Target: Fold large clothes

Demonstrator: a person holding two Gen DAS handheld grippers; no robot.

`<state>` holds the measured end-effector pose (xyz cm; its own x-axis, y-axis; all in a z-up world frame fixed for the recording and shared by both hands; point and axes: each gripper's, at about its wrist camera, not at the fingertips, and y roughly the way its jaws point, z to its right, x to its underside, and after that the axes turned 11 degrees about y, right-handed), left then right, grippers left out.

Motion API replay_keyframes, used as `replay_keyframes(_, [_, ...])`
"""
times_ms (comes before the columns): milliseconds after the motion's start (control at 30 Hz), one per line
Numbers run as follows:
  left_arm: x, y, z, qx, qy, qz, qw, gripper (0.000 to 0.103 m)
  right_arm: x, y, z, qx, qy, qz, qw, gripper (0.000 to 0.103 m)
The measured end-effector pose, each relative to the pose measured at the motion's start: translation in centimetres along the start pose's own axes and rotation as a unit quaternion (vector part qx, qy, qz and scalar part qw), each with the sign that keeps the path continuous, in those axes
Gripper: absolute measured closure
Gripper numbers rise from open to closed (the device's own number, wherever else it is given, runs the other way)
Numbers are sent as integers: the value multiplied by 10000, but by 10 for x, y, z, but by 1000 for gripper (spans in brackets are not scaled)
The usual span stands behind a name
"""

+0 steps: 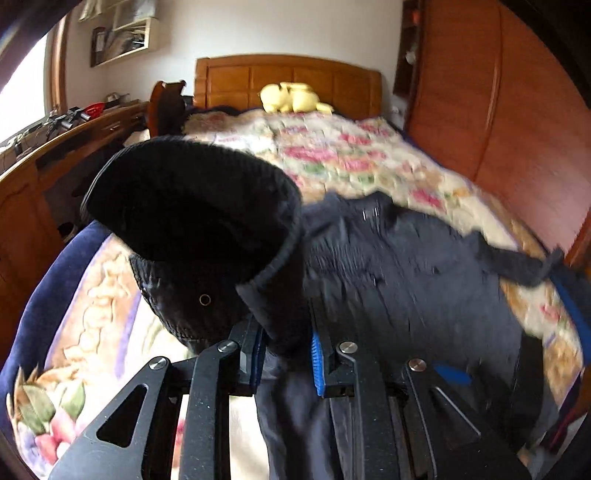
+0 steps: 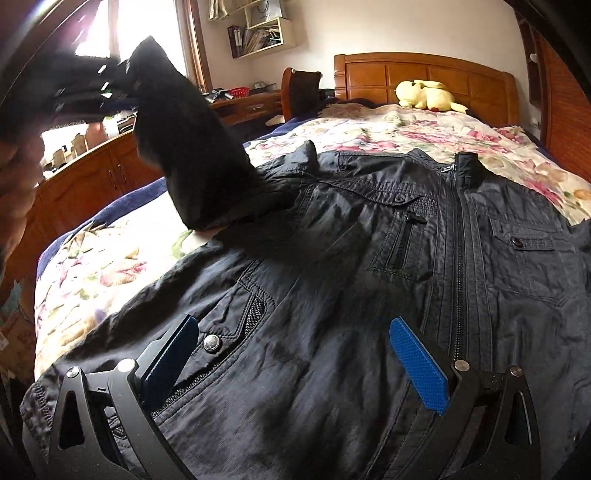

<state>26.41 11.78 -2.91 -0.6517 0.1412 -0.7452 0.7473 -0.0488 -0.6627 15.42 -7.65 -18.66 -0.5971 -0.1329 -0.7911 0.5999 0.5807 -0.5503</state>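
Black jacket (image 2: 369, 258) lies zipped, front up, across the floral bedspread (image 2: 369, 125). Your left gripper (image 1: 284, 354) pinches its sleeve cuff (image 1: 192, 206), lifted beside the jacket; your right gripper (image 2: 295, 354) hovers spread above the hem. Judging by this, fold the sleeve inward next.

Jacket (image 2: 369, 258) spread front-up on the bed (image 2: 110, 266), collar toward the headboard (image 2: 424, 74), hem nearest the right gripper (image 2: 295, 365). Right gripper over the hem, fingers wide apart. Sleeve (image 2: 184, 147) lifted off the jacket's left side, cuff (image 1: 192, 206) held between the closed fingers of the left gripper (image 1: 284, 358). Stuffed toy (image 2: 428, 96) on the bed against the headboard. Desk (image 2: 103, 173) left of the bed, shelf (image 2: 258, 33) on the wall above it, wardrobe (image 1: 498, 129) right of the bed.
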Motion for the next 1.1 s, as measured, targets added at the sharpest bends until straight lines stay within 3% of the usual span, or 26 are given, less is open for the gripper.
replay_keyframes(167, [28, 0, 26, 85, 231, -279, 9993, 72, 0, 0, -1, -3, 5, 0, 10000, 0])
replay_keyframes(400, [67, -20, 36, 315, 66, -336, 9989, 69, 0, 0, -2, -5, 1, -1, 10000, 0])
replay_keyframes(733, [120, -35, 18, -390, -106, -317, 9987, 66, 2, -3, -3, -90, -28, 100, 9999, 0])
replay_keyframes(1100, [162, -12, -9, -772, -255, -296, 9963, 66, 3, -4, 2, -113, 119, 170, 9997, 0])
